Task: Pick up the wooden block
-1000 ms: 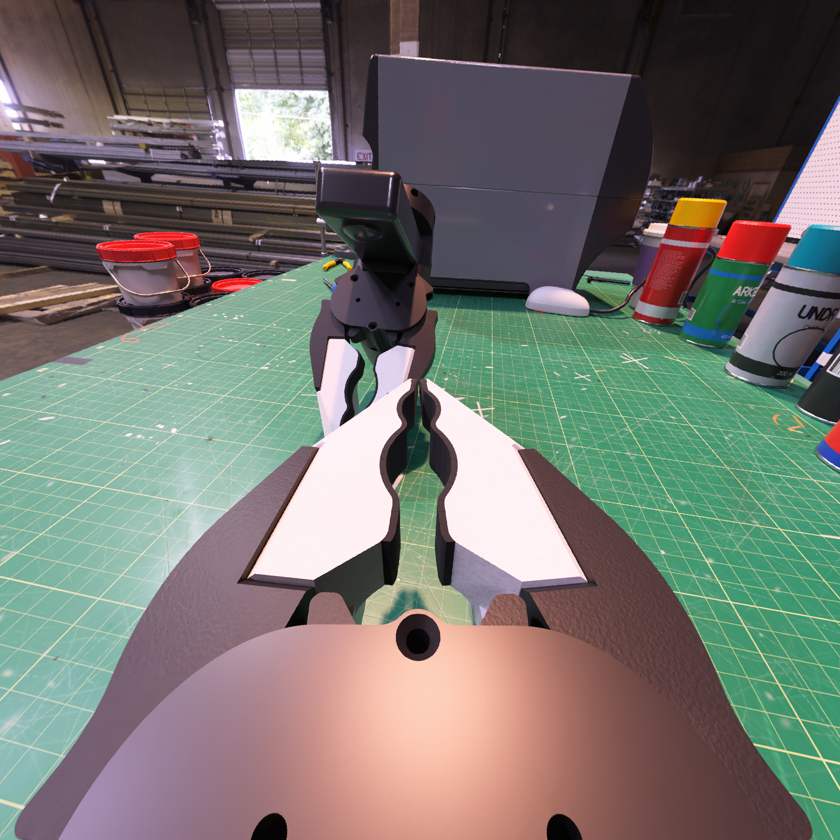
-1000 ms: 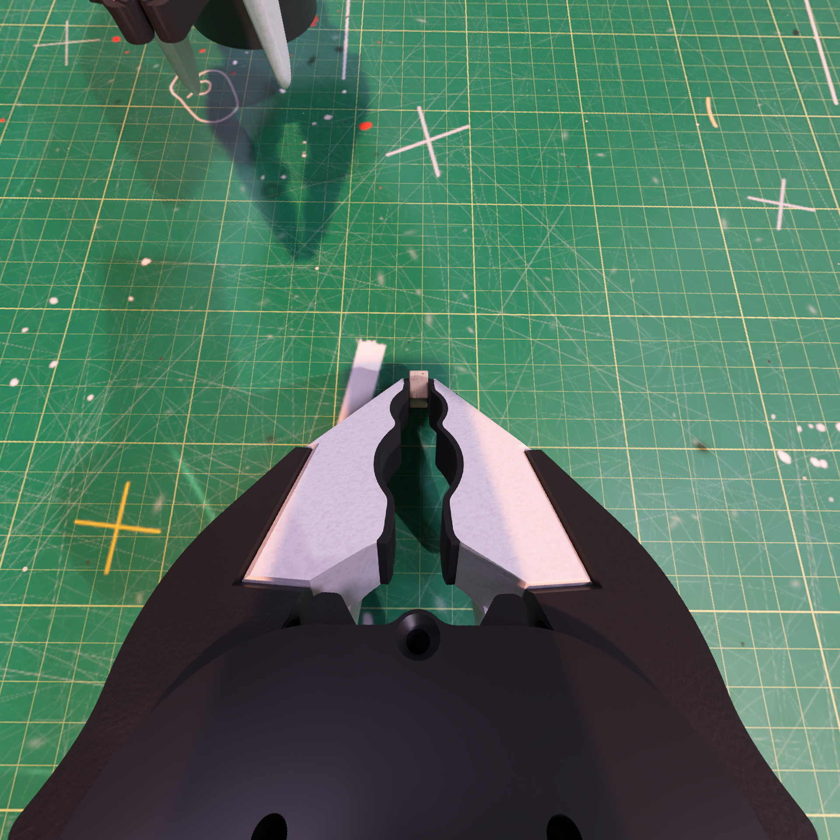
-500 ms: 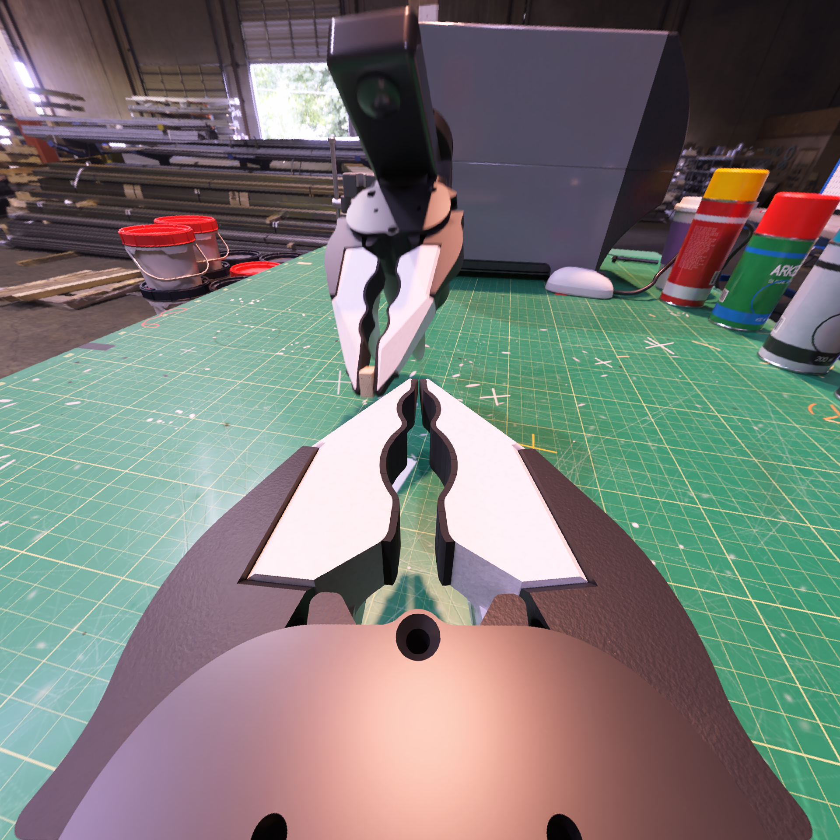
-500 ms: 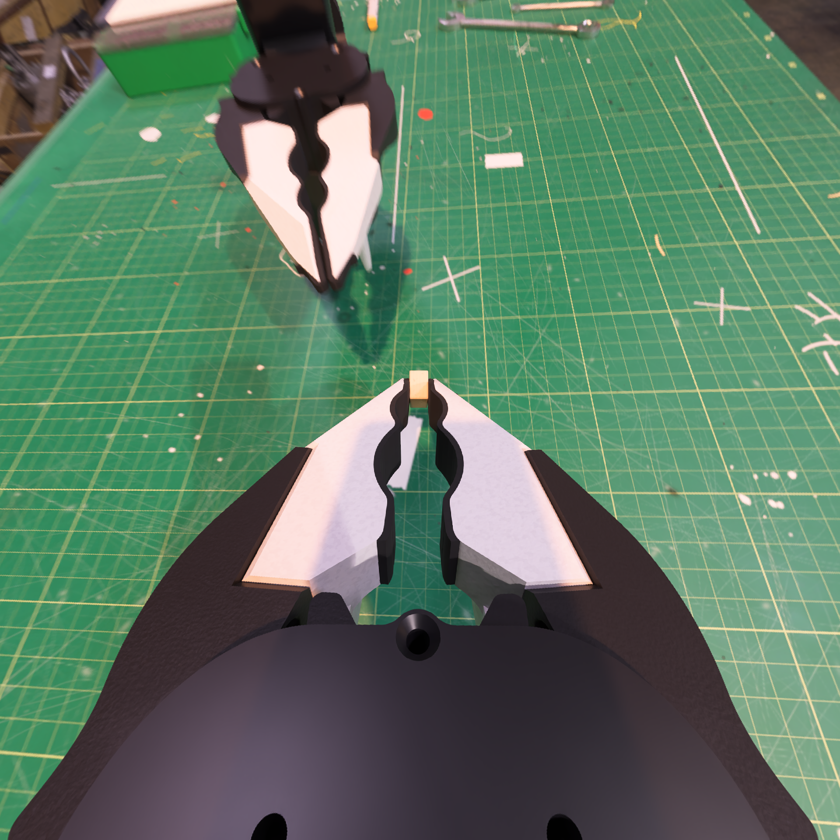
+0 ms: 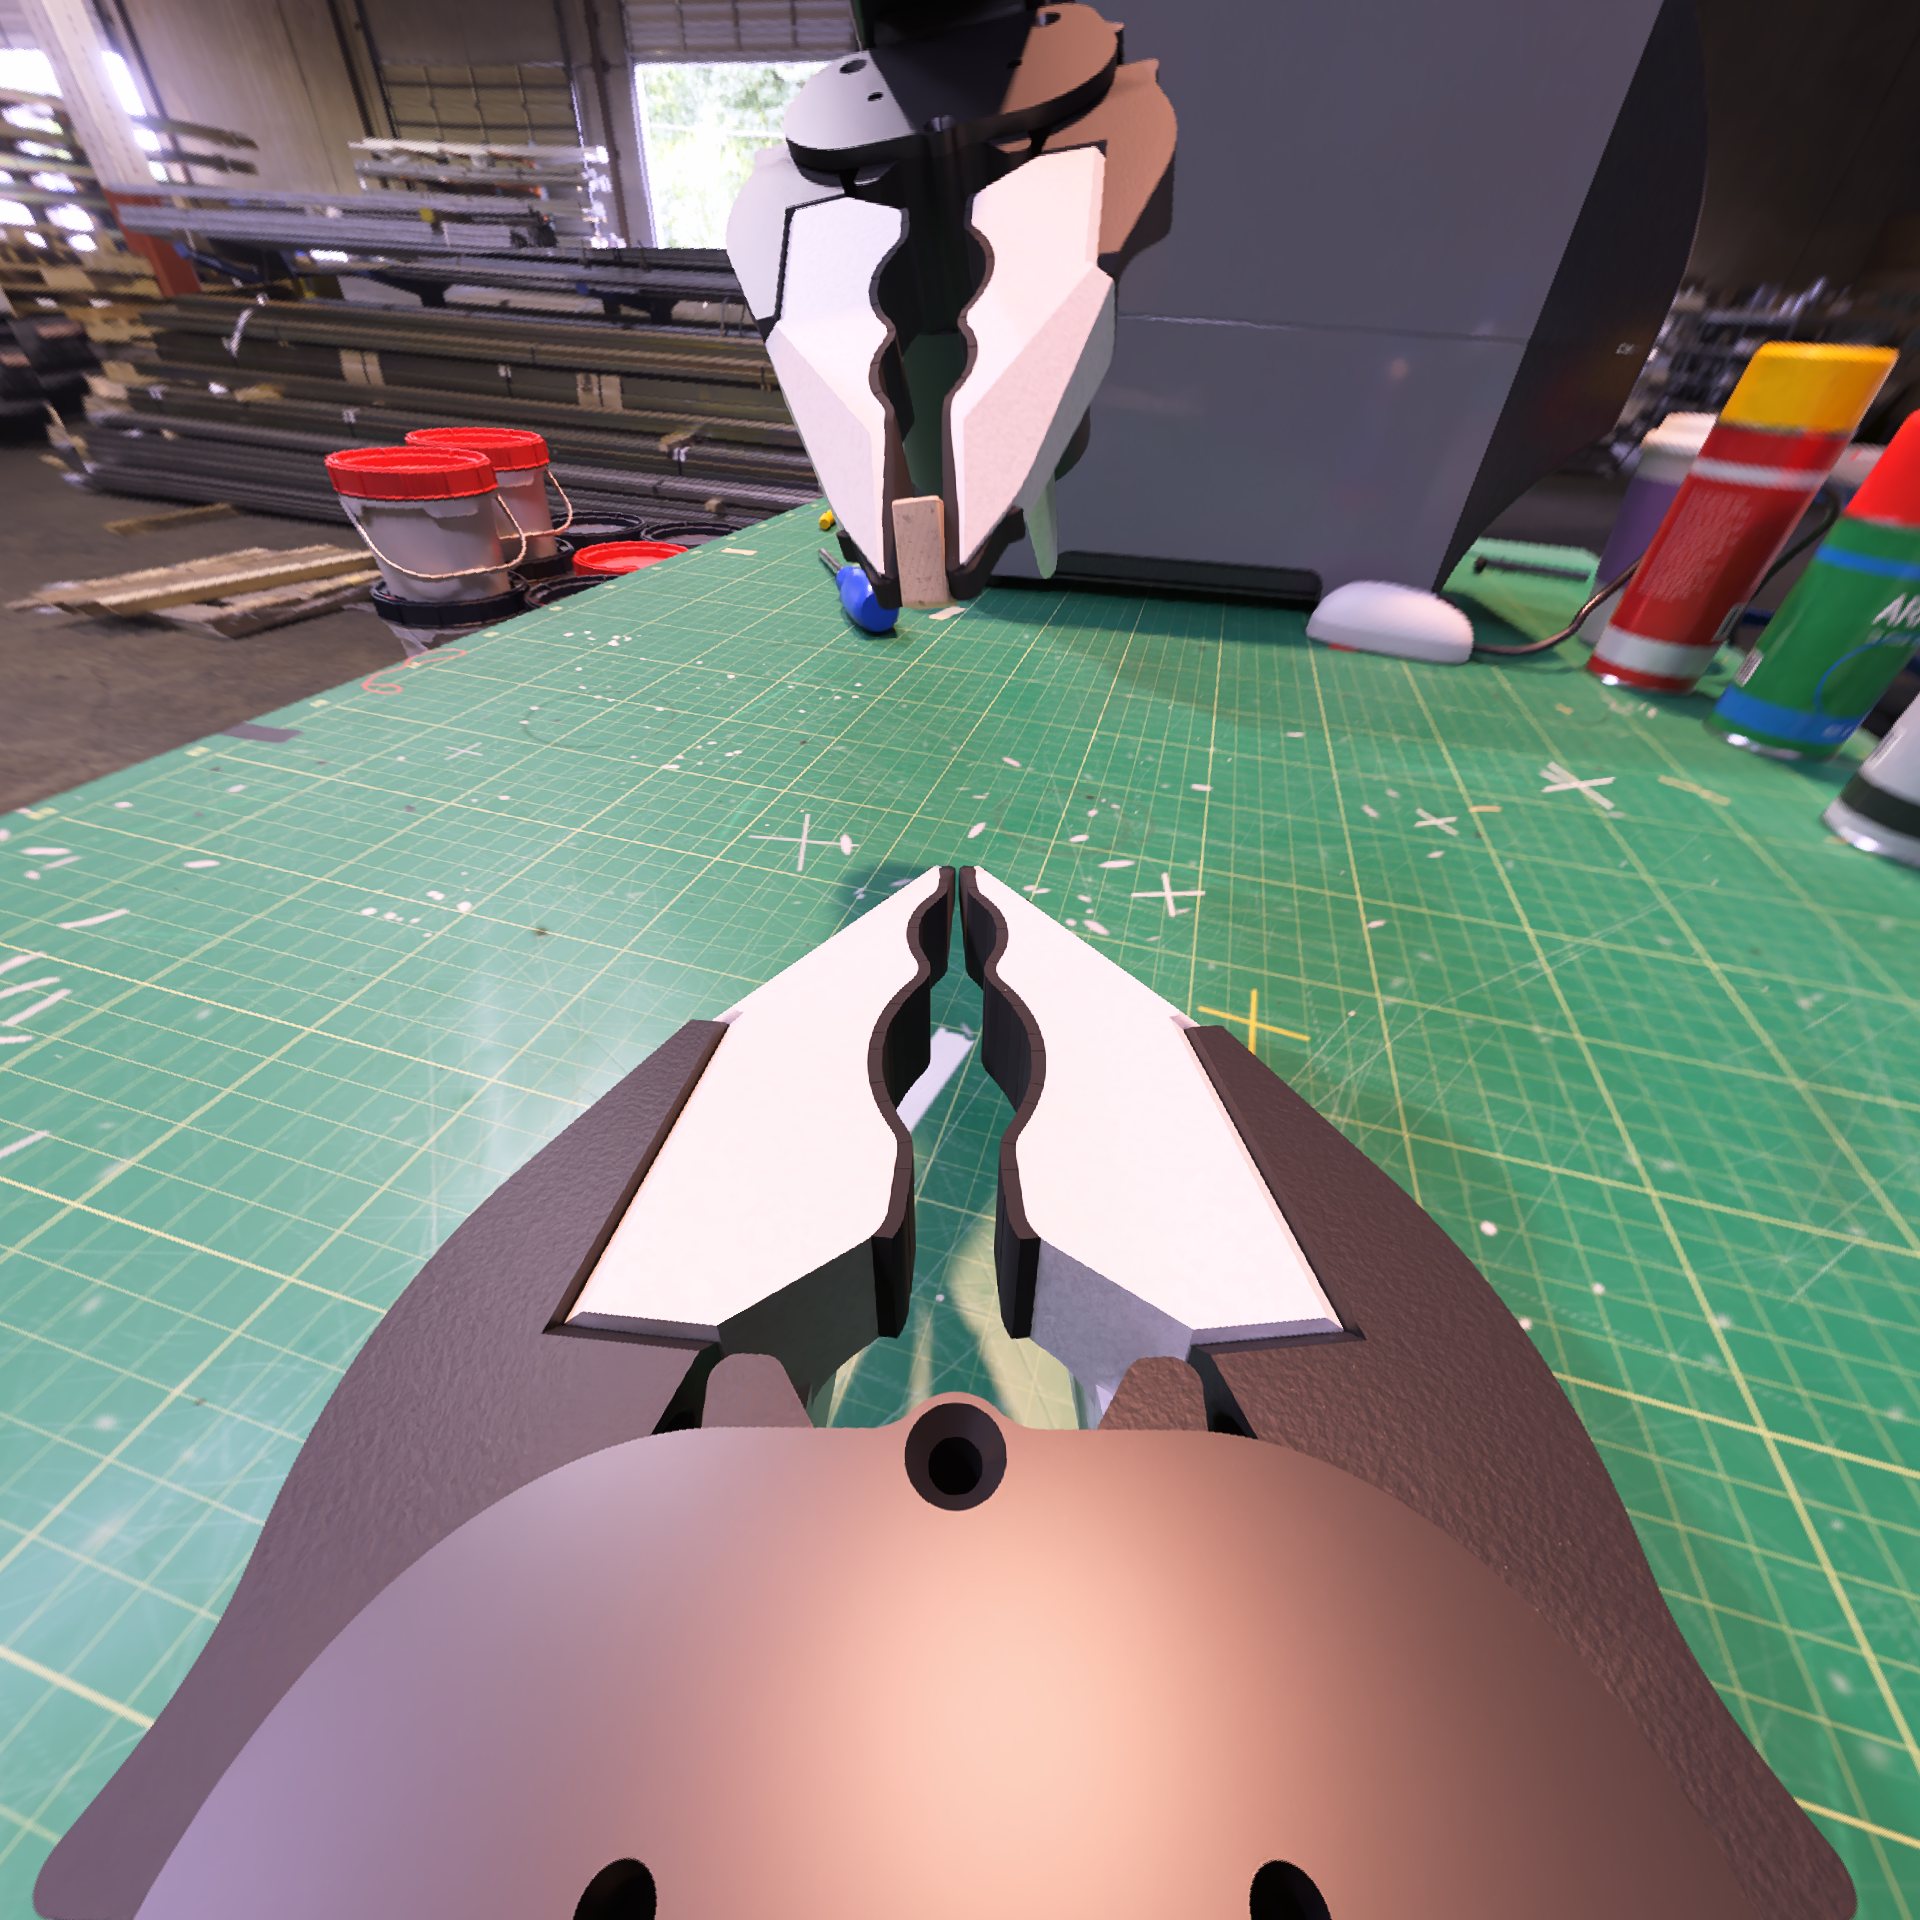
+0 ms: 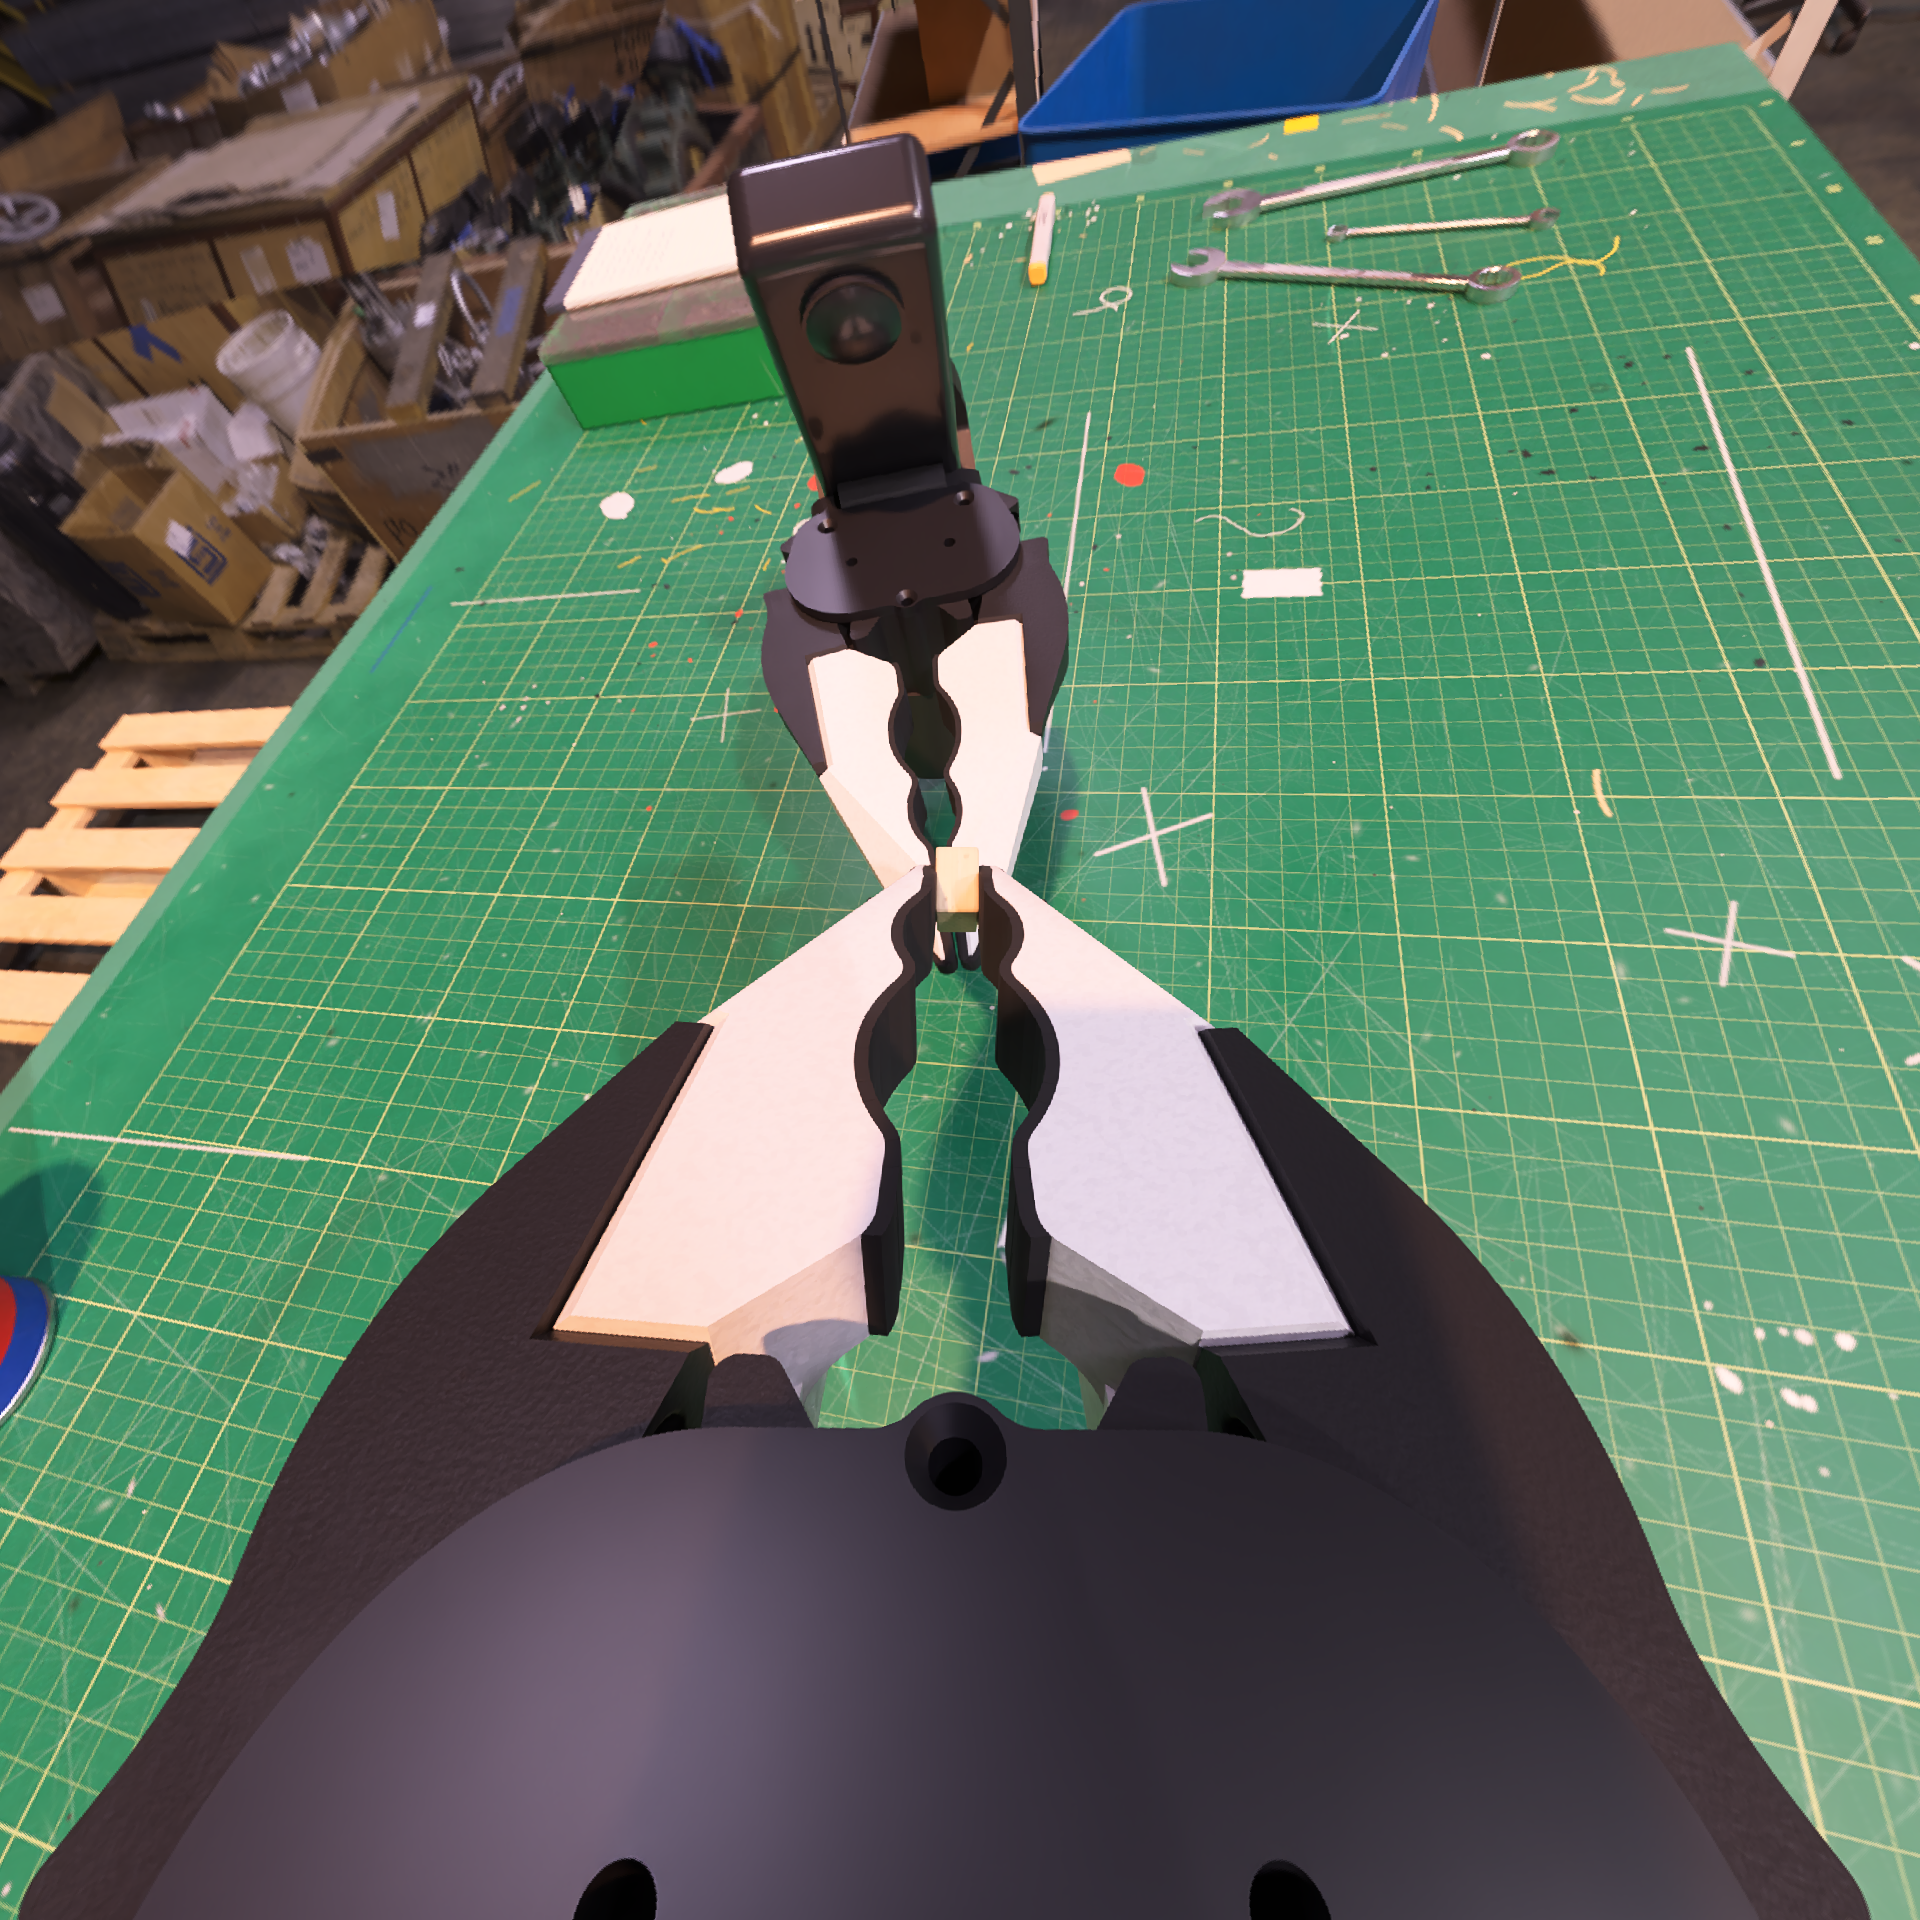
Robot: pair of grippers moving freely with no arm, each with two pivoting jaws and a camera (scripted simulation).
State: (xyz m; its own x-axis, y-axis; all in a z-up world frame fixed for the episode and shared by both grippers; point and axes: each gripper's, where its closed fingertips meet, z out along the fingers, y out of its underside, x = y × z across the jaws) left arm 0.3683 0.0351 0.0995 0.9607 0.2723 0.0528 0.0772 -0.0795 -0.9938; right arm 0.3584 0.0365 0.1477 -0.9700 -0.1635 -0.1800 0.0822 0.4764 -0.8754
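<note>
Since a second ago the right gripper (image 6: 957, 891), pinching the wooden block (image 6: 956, 879) at its tips, has risen clear of the green cutting mat (image 6: 1455, 935), so the pick looks done, while the left gripper (image 5: 956, 878) hangs pressed together, empty.

Small pale wooden block (image 6: 956, 879), upright, clamped between right gripper (image 6: 957, 883) fingertips, clear above green mat.
</note>
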